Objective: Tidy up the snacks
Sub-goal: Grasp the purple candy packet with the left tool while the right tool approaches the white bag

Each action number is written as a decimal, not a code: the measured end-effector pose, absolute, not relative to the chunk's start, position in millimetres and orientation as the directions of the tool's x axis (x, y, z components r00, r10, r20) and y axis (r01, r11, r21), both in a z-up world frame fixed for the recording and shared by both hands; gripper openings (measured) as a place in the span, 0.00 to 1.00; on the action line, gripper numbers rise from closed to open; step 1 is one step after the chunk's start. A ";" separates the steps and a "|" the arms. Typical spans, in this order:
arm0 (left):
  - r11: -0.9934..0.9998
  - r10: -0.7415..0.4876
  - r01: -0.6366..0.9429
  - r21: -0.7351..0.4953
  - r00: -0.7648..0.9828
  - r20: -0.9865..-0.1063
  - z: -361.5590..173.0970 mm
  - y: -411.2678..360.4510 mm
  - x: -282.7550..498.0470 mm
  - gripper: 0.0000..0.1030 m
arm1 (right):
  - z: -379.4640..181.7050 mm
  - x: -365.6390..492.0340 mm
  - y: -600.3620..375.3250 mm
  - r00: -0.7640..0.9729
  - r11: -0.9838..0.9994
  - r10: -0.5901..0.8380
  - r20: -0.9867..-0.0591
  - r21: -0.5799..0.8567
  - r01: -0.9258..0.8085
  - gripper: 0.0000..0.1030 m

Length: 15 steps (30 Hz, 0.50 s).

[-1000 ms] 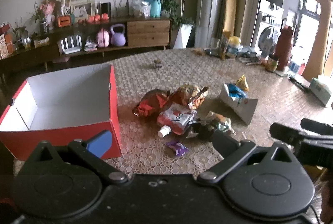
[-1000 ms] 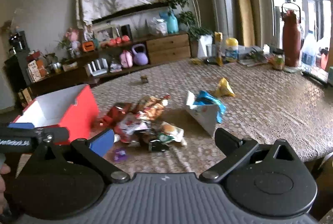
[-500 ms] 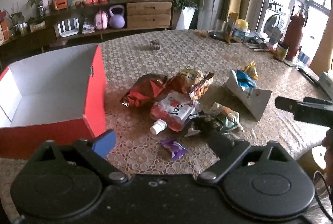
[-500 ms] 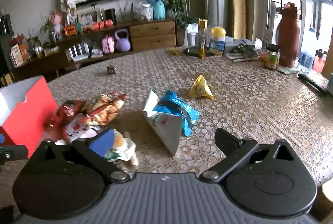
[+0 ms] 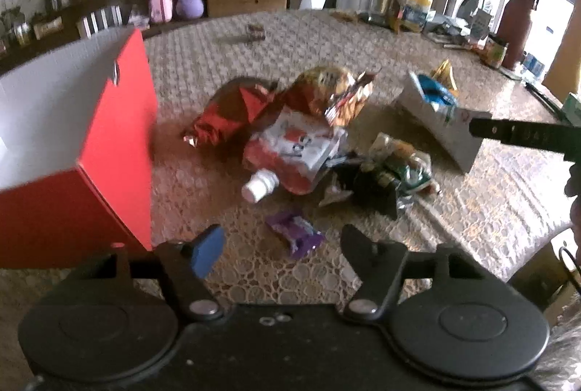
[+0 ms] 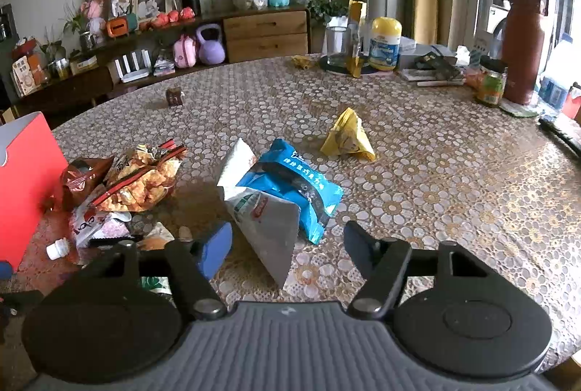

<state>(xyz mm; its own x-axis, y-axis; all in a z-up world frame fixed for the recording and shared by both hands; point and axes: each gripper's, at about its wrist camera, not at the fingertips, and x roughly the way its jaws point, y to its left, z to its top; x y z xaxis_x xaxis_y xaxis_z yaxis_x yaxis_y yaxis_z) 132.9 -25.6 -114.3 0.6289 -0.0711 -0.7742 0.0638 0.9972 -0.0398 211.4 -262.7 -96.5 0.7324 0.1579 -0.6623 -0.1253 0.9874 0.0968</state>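
Left gripper (image 5: 279,245) jaws closing, empty, over purple packet (image 5: 296,233); right gripper (image 6: 287,247) likewise at grey pouch (image 6: 268,231). Risk: thin foil slips, packets scatter off table (image 6: 454,180).

Not much you can actually read here. The blue snack packet (image 6: 290,189) near the counter's middle carries a line of white Chinese characters, too small to make out. The white-and-red spout pouch (image 5: 294,151) shows large red letters, only partly legible. The yellow-capped tub (image 6: 385,44) at the far edge has a blurred blue label.
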 end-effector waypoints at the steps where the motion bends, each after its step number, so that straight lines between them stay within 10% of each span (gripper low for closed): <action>1: 0.997 -0.078 0.067 -0.047 0.622 -0.779 -117.4 -25.2 134.8 0.58 | -97.7 212.9 -262.5 0.731 0.987 0.163 -0.662 0.101 -0.129 0.61; 15: 0.993 -0.102 0.108 -0.046 0.603 -0.791 -139.5 -38.6 153.0 0.42 | -106.9 226.7 -256.5 0.721 0.984 0.178 -0.670 0.119 -0.133 0.36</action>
